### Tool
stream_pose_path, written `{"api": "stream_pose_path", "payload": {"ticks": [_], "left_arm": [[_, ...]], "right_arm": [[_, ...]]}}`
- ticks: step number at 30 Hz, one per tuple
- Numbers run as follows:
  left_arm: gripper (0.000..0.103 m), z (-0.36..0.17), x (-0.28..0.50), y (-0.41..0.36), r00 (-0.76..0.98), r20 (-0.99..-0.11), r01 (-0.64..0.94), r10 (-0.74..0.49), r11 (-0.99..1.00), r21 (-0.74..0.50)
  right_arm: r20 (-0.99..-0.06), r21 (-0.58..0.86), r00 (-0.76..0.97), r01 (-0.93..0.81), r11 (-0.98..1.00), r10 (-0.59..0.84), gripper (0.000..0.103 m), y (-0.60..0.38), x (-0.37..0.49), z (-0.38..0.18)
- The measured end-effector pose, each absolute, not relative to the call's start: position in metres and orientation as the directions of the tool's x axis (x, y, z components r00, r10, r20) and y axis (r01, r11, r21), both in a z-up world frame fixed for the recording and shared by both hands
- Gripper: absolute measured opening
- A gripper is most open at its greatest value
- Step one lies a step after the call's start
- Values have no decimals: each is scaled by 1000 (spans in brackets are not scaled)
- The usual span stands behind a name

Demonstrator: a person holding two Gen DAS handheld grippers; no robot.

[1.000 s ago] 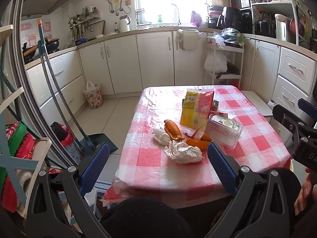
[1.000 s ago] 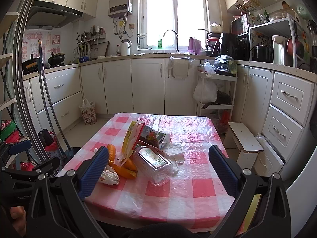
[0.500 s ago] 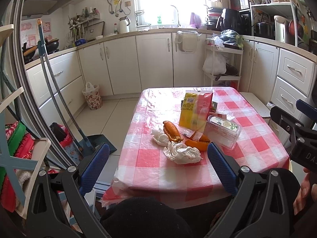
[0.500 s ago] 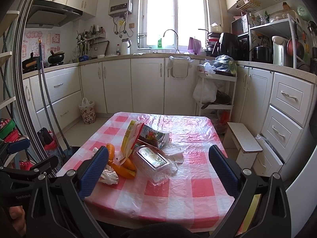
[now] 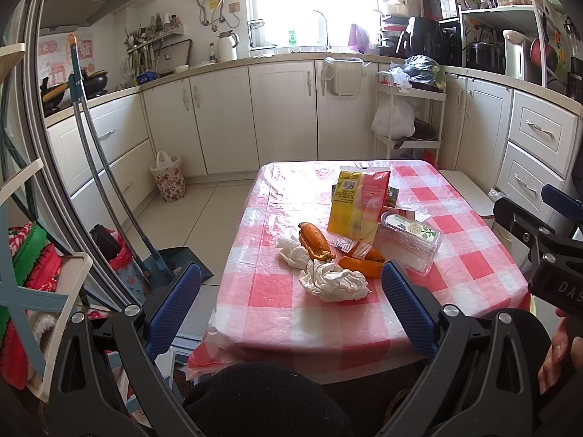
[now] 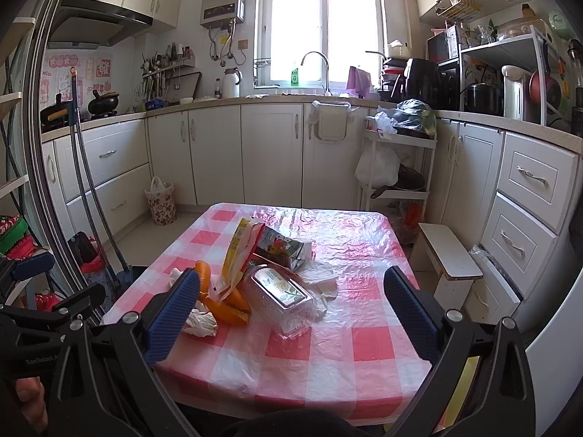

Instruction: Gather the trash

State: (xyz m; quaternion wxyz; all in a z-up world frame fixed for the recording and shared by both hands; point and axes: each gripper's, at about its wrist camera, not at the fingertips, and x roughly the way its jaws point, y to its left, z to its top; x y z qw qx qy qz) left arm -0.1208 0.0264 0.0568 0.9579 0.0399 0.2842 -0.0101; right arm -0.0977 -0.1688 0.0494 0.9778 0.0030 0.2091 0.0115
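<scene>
Your left claw (image 5: 290, 302) has its jaws wide apart, holding nothing, and it hangs above the near edge of the tabletop (image 5: 470, 273). Compared with a second ago the table sits slightly lower and nearer in its view, so you have eased it forward a little. Your right claw (image 6: 291, 307) is also spread wide and empty; its view has dropped closer to the trash than before, and its left finger (image 6: 174, 309) now covers part of the tissue (image 6: 201, 322).

The trash has not moved: it lies in one cluster near the middle of the tabletop, toward the left edge. The large crumpled tissue (image 5: 333, 280) is nearest you, touching the orange peel (image 5: 362, 264). A second peel (image 5: 314, 241) lies just behind it, beside a smaller tissue (image 5: 291, 256). The yellow bag (image 5: 355, 202) stands upright behind them, and the clear box (image 5: 410, 242) lies to its right.
</scene>
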Motion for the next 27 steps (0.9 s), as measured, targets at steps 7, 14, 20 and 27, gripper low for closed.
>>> {"api": "stream_pose_path", "payload": {"ticks": [7, 14, 20, 27], "left_arm": [[96, 57, -121, 26, 838, -545, 42, 3, 997, 70], [96, 57, -115, 29, 811, -583, 75, -38, 996, 39], [96, 57, -91, 38, 752, -652, 87, -100, 995, -53], [96, 30, -35, 30, 674, -729, 89, -120, 993, -82]], "right_arm": [[-414, 10, 910, -24, 1000, 26, 97, -169, -95, 49], [-477, 55, 867, -136, 989, 146, 97, -169, -80, 50], [-527, 59, 823, -215, 975, 213, 97, -168, -34, 58], [-615, 200, 728, -226, 953, 302, 96, -176, 46, 35]]}}
